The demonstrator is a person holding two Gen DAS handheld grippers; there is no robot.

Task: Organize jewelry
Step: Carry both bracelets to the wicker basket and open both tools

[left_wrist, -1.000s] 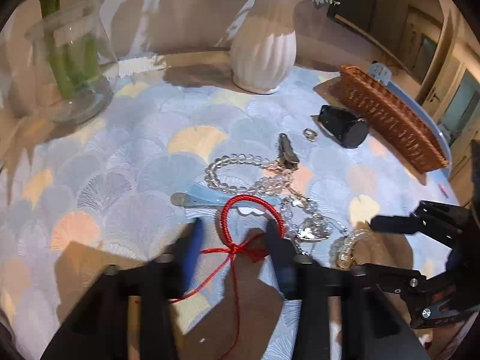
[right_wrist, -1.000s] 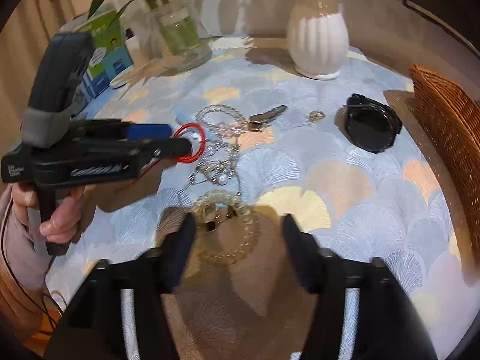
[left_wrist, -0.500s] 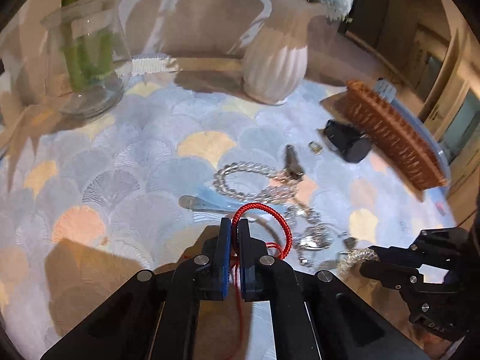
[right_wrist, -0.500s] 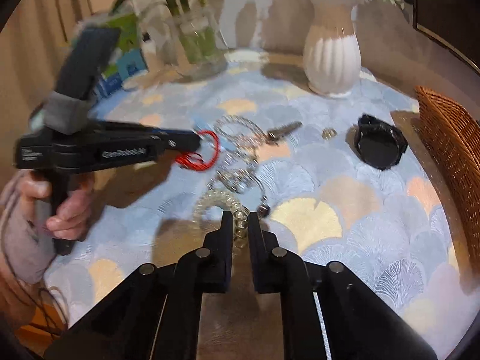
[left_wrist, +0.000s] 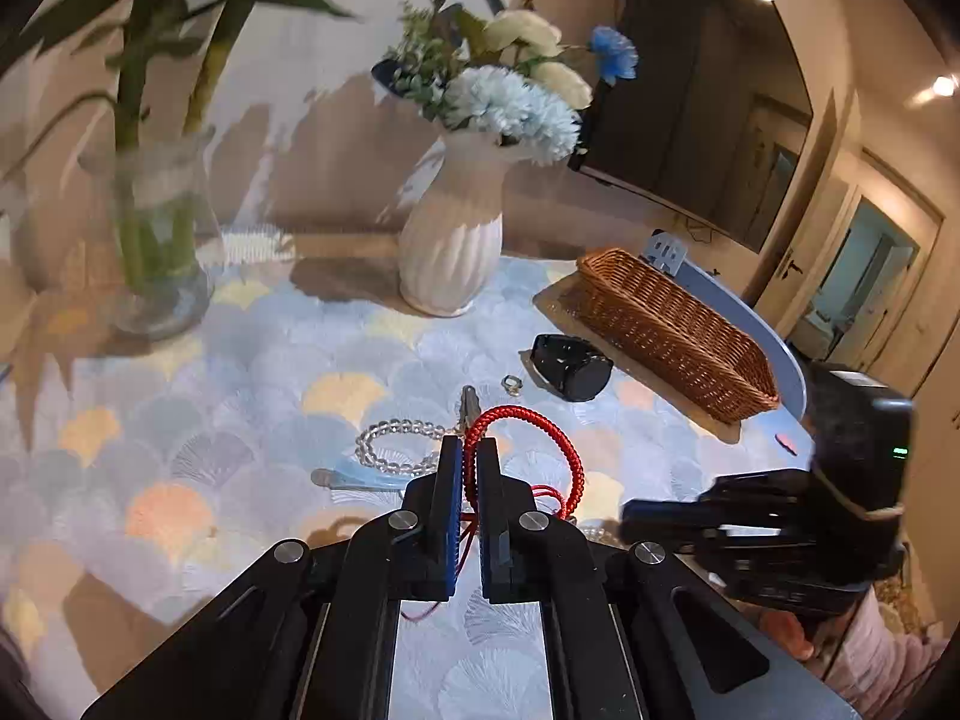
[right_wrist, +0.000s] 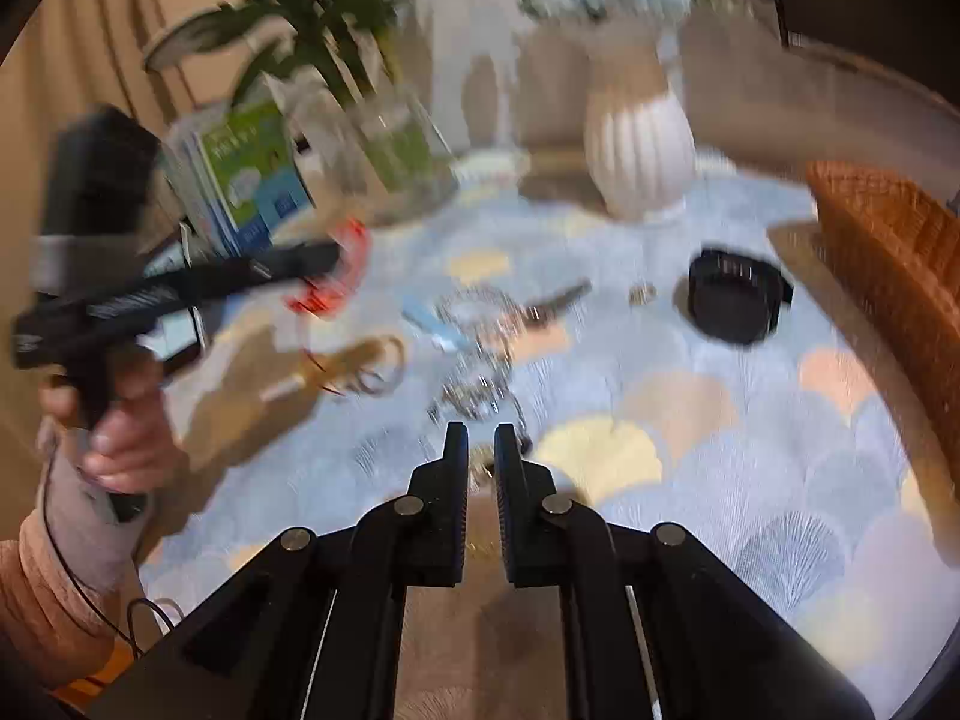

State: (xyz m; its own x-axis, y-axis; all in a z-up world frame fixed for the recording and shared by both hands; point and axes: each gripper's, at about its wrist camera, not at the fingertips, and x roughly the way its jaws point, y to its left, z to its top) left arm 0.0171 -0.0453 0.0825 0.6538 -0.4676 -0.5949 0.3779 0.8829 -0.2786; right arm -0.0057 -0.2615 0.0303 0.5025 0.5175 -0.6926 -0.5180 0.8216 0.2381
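This is a home, probably a living room. Beyond the left claw [left_wrist: 469, 450] a white vase with flowers [left_wrist: 451, 240] stands on the patterned surface [left_wrist: 252, 372]; to its right are a wicker basket [left_wrist: 672, 324] and interior doors [left_wrist: 864, 288].

Jewelry spread on the tabletop [left_wrist: 252, 360]

Watch [left_wrist: 570, 365] lies left of the basket [left_wrist: 672, 330]; vase [left_wrist: 450, 252] behind; bead bracelet [left_wrist: 396, 447] nearer, left.

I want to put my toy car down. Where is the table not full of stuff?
Bare tablecloth lies between the glass vase and the clear bead bracelet. More lies on the near side of the black watch, beside the wicker basket. It is crowded in the middle, around the beads and hair clip.
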